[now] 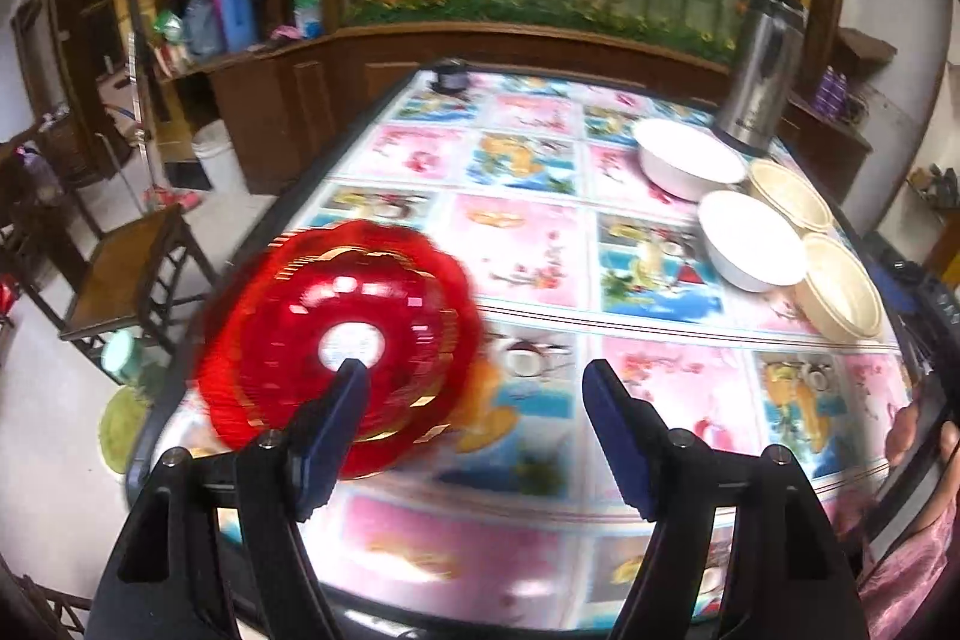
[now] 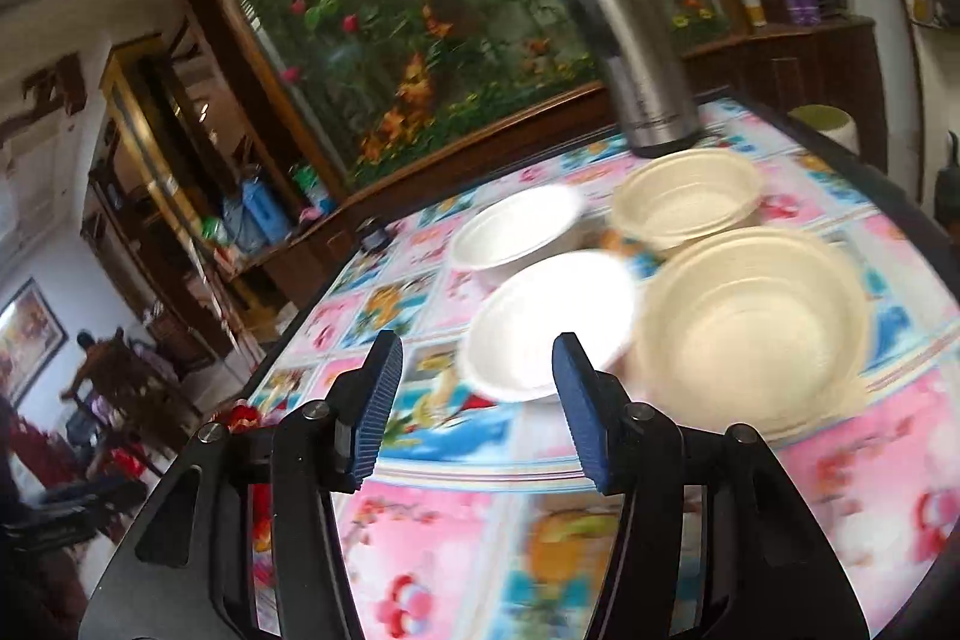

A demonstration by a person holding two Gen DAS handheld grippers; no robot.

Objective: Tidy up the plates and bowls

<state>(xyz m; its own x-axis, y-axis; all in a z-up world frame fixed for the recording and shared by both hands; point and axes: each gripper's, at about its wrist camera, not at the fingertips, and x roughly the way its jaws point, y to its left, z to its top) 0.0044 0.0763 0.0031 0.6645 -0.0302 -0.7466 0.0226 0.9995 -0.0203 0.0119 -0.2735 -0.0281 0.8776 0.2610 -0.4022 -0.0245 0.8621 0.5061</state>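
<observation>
Down at the bottom of the left wrist view, the left gripper has its two blue-padded fingers spread wide with nothing between them. A red scalloped plate with a pale centre lies on the table in the lower left of the frame, pretty blurred, and the tip of the gripper's left-hand finger overlaps the plate's middle; can't tell if it's actually touching or just hovering in front. The plate is off to the left of the finger gap, not inside it. Over on the right side of that frame there's a cluster of four bowls: two white bowls and two cream bowls, the cream ones nearer the right table edge, all packed just beside each other. A steel thermos stands upright right behind them in the upper right. In the right wrist view, the right gripper is also wide open and holding nothing. The nearer white bowl shows right through the gap between its fingers, just beyond the tips, while the big cream bowl is just right of the right-hand finger. The second white bowl and second cream bowl are further up the frame, with the thermos behind them. The tablecloth is a colourful pink-and-blue patchwork print.
</observation>
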